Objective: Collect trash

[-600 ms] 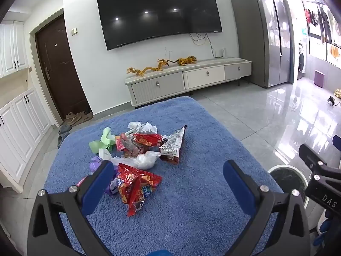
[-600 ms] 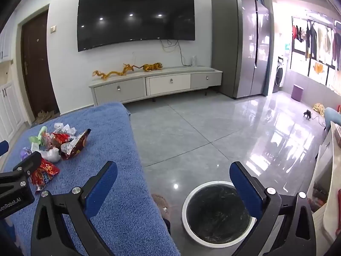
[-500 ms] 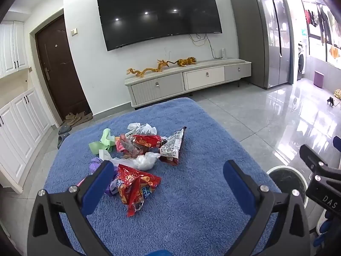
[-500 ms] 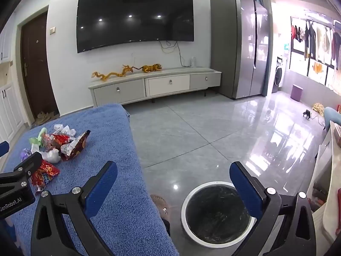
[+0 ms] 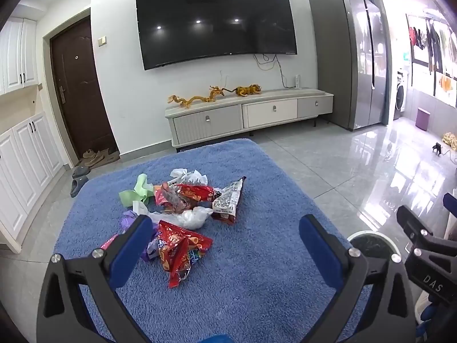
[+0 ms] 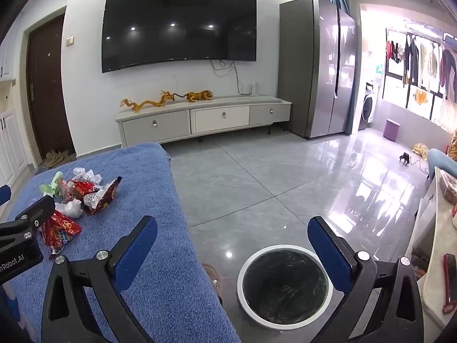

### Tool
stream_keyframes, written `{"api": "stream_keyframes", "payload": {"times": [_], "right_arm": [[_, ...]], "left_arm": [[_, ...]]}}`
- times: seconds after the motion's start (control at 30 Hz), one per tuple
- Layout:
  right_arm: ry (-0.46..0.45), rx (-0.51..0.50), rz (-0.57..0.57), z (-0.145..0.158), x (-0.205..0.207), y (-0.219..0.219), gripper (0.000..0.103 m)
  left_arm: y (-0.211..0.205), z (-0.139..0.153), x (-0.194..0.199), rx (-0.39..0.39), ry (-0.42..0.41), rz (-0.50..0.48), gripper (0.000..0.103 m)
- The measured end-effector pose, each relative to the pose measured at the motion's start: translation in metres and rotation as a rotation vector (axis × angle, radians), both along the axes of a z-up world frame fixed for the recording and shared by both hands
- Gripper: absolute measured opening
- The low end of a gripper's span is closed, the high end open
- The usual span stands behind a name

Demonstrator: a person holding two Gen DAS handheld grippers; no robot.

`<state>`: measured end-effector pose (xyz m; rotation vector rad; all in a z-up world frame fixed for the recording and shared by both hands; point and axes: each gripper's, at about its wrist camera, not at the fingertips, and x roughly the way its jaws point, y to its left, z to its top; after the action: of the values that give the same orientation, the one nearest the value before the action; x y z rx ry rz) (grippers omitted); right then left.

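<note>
Both grippers wide apart and empty above the blue towel and the bin

The left gripper point(image 5: 224, 243) hovers over the blue towel point(image 5: 257, 285), just before the trash pile point(image 5: 182, 205) of wrappers. The right gripper point(image 6: 232, 243) hangs with its fingers spread above the round trash bin point(image 6: 284, 285), which stands on the floor beside the towel.

Two grippers: the left gripper point(image 5: 224, 241) and the right gripper point(image 6: 232, 240). One bin point(image 6: 285, 287). One blue surface point(image 5: 257, 271). Roughly eight pieces of trash, hard to separate: three red wrappers point(image 5: 182, 250), two white bags point(image 5: 188, 217), one green scrap point(image 5: 137, 193), one purple scrap point(image 5: 128, 218).
</note>
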<state>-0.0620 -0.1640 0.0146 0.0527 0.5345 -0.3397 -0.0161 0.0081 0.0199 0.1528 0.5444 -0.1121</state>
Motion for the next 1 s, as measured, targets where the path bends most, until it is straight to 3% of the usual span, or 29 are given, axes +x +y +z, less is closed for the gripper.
{"api": "stream_keyframes", "payload": {"times": [0.27,1.0], "right_arm": [[-0.012,-0.033,-0.008,0.012,-0.01,0.007,0.103],[-0.009,-0.017,-0.046,0.004,0.02,-0.01,0.103]], "left_arm": [[0.007,0.007,-0.003,-0.019,-0.022,0.011,0.103],[0.01,-0.003,0.037,-0.055,-0.017,0.0,0.103]]}}
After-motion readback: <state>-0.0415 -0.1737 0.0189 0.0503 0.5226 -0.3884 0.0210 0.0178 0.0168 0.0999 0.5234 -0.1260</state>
